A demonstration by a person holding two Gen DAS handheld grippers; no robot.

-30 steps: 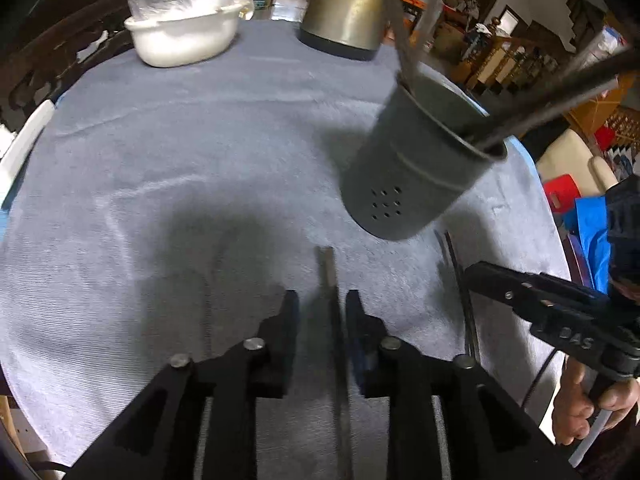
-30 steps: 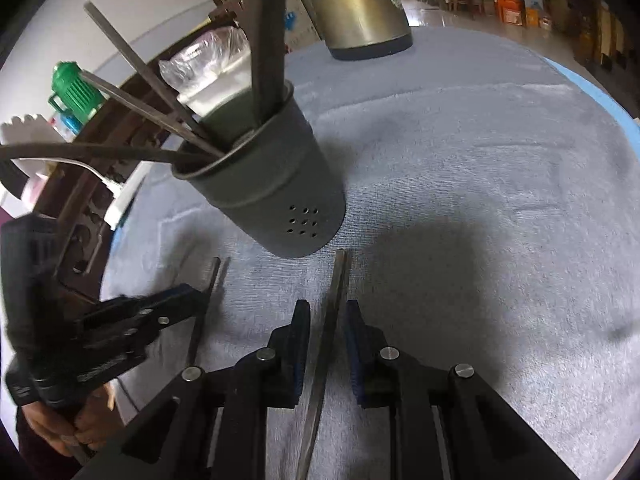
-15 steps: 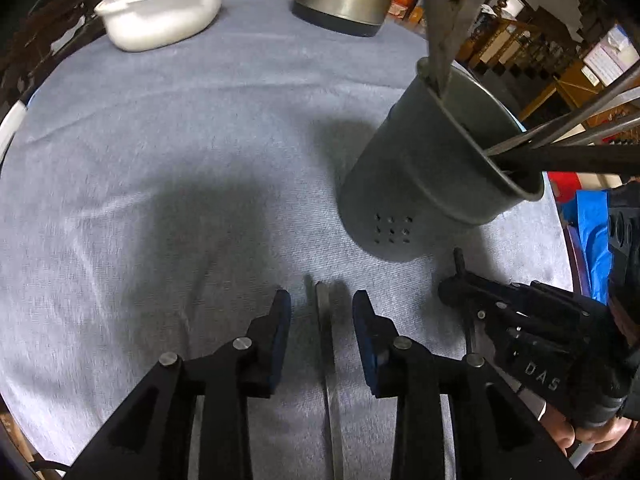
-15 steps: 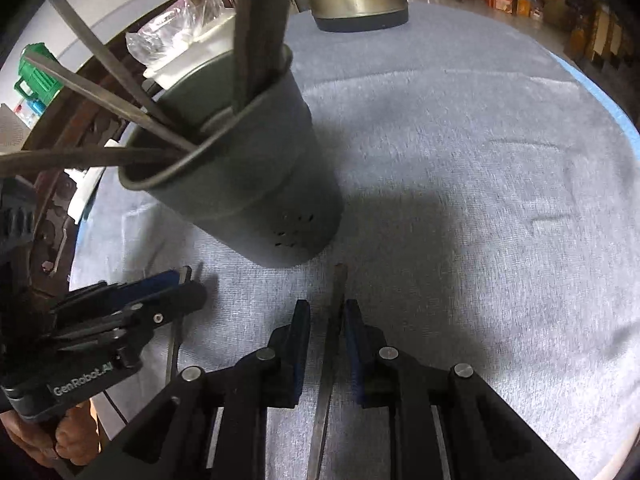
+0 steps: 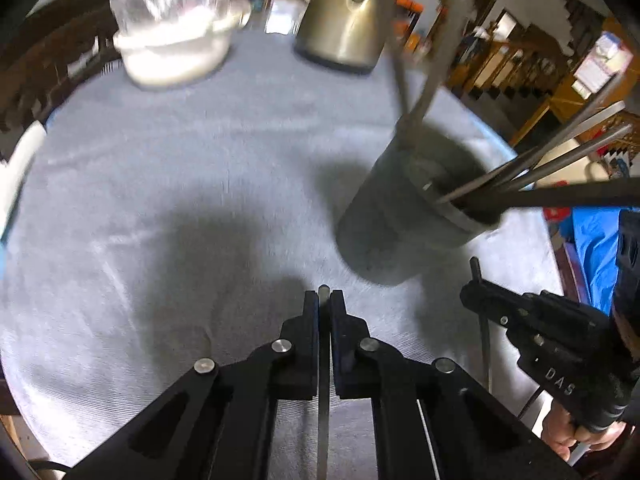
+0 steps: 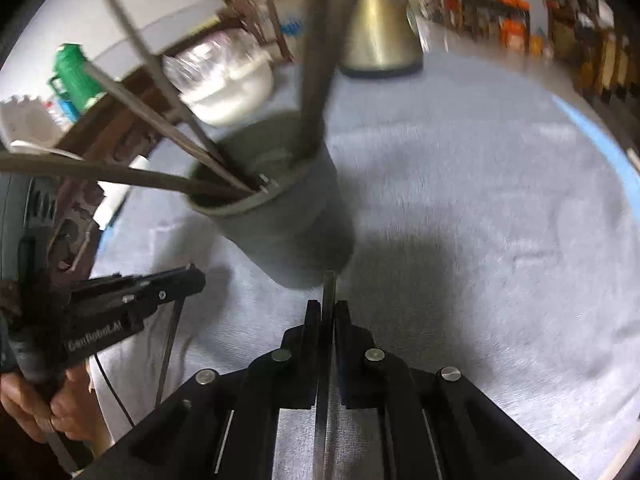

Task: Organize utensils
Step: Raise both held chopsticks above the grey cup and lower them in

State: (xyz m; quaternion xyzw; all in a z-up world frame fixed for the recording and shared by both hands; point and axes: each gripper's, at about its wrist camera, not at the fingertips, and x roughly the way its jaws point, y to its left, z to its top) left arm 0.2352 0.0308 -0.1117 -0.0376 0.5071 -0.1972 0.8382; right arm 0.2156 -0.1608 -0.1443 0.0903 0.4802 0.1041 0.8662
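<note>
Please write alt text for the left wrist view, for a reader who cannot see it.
The left tool is shut on a thin flat metal utensil handle above a grey cloth-covered table. Just ahead to the right stands a dark grey cylindrical utensil holder with several handles sticking out. The right tool grips another thin utensil at the right edge; a white bowl and metallic kettle sit behind.

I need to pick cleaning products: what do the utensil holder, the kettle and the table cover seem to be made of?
Utensil holder: dark grey, matte, probably painted metal; thin rolled rim. Kettle: brushed metal, likely stainless; soft sheen. Table cover: grey woven cloth; fine ribbed texture and creases.
</note>
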